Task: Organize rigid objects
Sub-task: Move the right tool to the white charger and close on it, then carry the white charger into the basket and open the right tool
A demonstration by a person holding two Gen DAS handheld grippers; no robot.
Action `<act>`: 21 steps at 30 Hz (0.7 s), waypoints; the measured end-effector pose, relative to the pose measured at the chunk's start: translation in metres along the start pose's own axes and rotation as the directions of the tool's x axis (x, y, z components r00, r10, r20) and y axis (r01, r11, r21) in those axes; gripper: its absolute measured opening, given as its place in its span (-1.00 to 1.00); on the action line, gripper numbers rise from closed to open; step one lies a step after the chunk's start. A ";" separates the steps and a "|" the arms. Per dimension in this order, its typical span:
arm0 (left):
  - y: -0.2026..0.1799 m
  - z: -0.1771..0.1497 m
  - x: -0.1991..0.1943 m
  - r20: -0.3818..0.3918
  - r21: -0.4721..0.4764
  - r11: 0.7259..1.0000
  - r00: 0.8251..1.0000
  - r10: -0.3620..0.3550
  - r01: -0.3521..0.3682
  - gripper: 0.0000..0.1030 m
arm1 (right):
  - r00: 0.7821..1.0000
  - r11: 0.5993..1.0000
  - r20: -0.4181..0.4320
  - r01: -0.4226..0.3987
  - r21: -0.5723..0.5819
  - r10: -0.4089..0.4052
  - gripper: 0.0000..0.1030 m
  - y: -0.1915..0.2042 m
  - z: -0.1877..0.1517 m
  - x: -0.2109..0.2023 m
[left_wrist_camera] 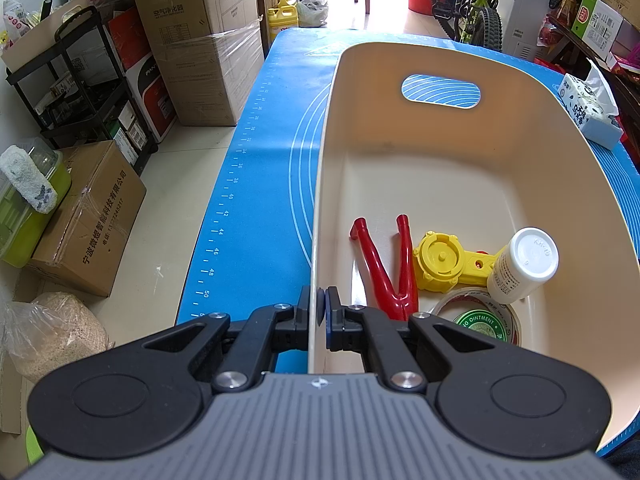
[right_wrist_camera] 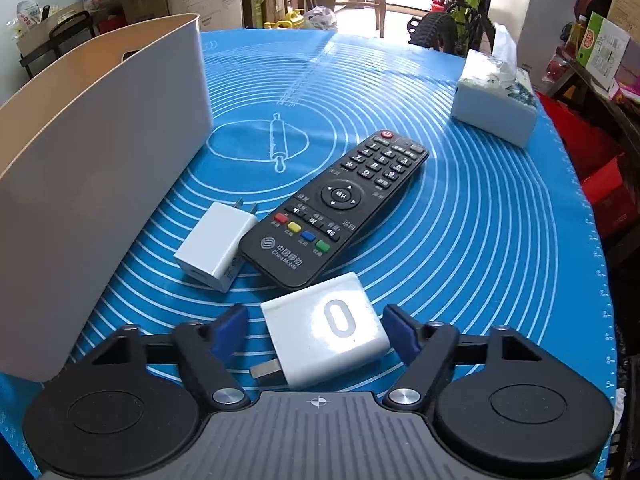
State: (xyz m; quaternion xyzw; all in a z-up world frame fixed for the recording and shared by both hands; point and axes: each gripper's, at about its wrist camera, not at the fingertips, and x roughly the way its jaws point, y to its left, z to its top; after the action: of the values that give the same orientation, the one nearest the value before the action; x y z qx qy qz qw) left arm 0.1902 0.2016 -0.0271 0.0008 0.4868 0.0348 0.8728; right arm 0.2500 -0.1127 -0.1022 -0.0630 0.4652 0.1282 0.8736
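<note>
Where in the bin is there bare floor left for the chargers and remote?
Free: the bin floor's far half, from the red clip up to the handle-slot wall. Crowded: the near right corner, where the yellow part, white bottle and tape roll bunch together.

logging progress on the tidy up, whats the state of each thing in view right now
left gripper: shut on the bin's near wall
right gripper: open, fingers either side of the large charger
bin: upright on the mat
red clip: in bin, lying flat
yellow tool: in bin
white bottle: in bin, tilted
tape roll: in bin, flat
large charger: on mat, ungripped
small charger: on mat
remote: on mat, buttons up
</note>
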 end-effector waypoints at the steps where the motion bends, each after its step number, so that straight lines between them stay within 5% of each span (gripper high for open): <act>1: 0.000 0.000 0.000 0.000 0.000 1.000 1.000 0.000 0.000 -0.86 | 1.000 1.000 0.002 0.001 -0.005 -0.001 0.30 0.000 0.000 -0.001; 21: 0.000 0.000 0.000 0.000 0.000 1.000 1.000 0.001 -0.001 -0.86 | 0.990 0.994 0.123 0.057 0.090 -0.068 0.25 -0.001 0.008 -0.048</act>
State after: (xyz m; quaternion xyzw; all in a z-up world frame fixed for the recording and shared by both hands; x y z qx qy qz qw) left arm 0.1903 0.2017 -0.0272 0.0007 0.4869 0.0351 0.8727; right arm 0.2312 -0.1192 -0.0580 -0.0314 0.4120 0.0842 0.9067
